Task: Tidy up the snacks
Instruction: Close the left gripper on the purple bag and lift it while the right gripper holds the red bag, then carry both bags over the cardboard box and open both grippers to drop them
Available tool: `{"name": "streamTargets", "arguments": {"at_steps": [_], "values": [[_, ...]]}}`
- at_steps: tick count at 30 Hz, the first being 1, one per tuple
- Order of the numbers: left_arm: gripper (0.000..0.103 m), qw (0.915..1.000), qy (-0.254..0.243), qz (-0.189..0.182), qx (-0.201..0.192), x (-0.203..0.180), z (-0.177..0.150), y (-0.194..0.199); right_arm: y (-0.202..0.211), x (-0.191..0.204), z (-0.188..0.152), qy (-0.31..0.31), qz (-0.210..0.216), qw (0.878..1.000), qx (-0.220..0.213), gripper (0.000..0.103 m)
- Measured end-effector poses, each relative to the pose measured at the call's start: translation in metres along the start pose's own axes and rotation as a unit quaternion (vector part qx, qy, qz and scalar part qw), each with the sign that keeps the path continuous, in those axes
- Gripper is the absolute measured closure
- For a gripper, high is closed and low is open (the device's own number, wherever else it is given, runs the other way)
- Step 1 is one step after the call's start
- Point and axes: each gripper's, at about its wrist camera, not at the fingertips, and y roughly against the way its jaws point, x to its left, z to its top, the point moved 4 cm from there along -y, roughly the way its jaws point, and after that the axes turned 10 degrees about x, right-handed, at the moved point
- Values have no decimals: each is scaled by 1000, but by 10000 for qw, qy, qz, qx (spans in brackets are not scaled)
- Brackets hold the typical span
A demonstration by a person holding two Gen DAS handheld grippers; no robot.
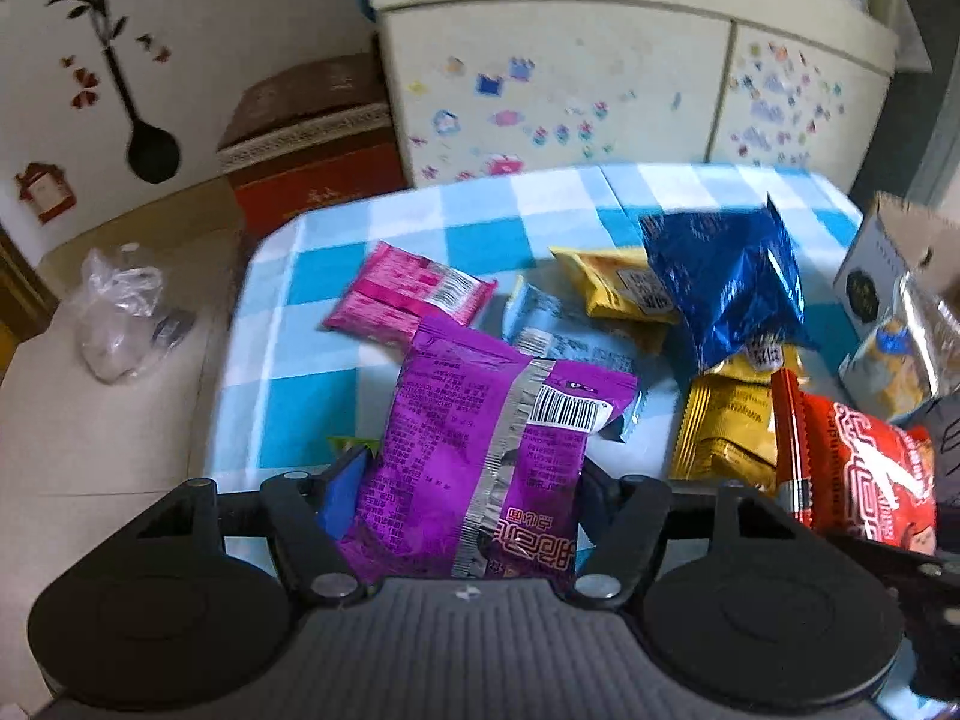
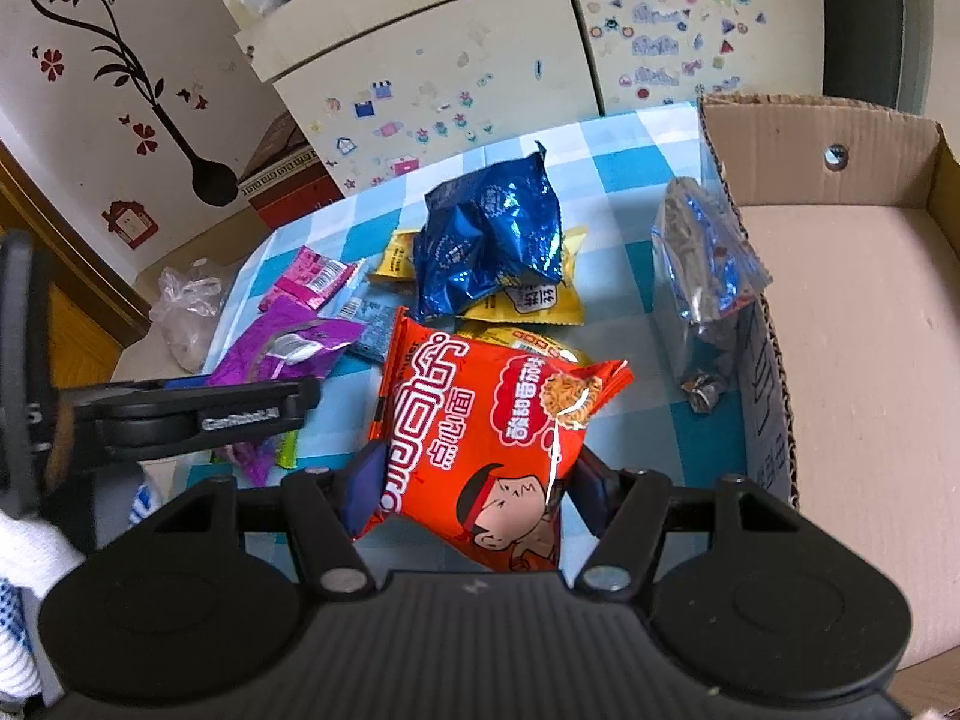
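Left gripper (image 1: 462,498): my jaws are clamped on the purple packet (image 1: 480,456), one blue pad on each side of its lower half.
Purple packet: back side facing me, barcode toward the cardboard box (image 2: 840,312), held above the near edge of the checked tablecloth (image 1: 420,222).
Right gripper (image 2: 474,492): my jaws grip the red noodle packet (image 2: 486,438) by its lower end; its top leans toward the cardboard box.
Cardboard box: open, at the table's right end; what I can see of its inside is bare floor.
Silver-blue bag (image 2: 702,276): leaning against the box's outer wall.
Dark blue bag (image 2: 492,240): crumpled, left of the box, well apart from it, resting on the yellow packets (image 2: 528,300).
Yellow packets: several, between the blue bag and my red packet.
Pink packet (image 1: 414,294): flat on the cloth, far from the box, beyond the purple one.
Pale blue packet (image 1: 570,348): partly under the purple packet, on its box side.
Clear plastic bag (image 1: 120,312): off the table, on the side away from the box.
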Motion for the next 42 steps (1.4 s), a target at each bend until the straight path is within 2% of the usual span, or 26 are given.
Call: {"name": "streamTargets", "arguments": {"at_steps": [11,21,30,42], "values": [[30,9980,626,-2,-39,10,-38,32,21,13,-7,289,138,9993,-166,39],[30,9960,867,102,-202,8,-54,61,46,17,-11,421,253,9979,-428,39],[30,9955,840,212,-388,-5,-58,85,75,16,-15,519,369,9954,-712,39],[30,9955,763,153,-534,-28,-57,109,100,-4,-15,243,422,9944,-935,39]]}}
